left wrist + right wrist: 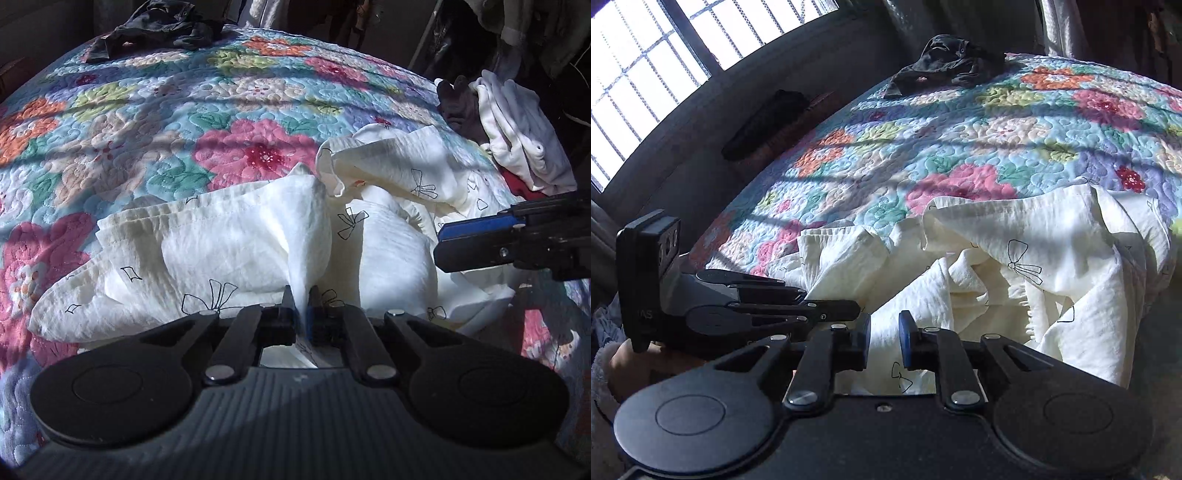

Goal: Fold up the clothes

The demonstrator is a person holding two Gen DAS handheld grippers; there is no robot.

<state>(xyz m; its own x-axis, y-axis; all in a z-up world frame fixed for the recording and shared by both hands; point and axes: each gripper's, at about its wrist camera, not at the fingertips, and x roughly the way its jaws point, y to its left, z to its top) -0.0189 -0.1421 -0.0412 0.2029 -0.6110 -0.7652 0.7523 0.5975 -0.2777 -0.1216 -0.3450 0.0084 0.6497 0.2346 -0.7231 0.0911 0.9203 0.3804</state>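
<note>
A cream garment printed with small black bows lies crumpled on the flowered quilt. My left gripper is shut on a pinched fold of this garment, which rises in a ridge from between the blue pads. In the right wrist view the same garment spreads in front of my right gripper, whose jaws stand apart with the cloth lying below the gap and no cloth pinched. The right gripper shows at the right edge of the left wrist view. The left gripper shows from the side at the left of the right wrist view.
A dark garment lies bunched at the far end of the quilt. White and dark clothes are heaped at the right edge of the bed. A barred window and a dark wall run along the bed's far left side.
</note>
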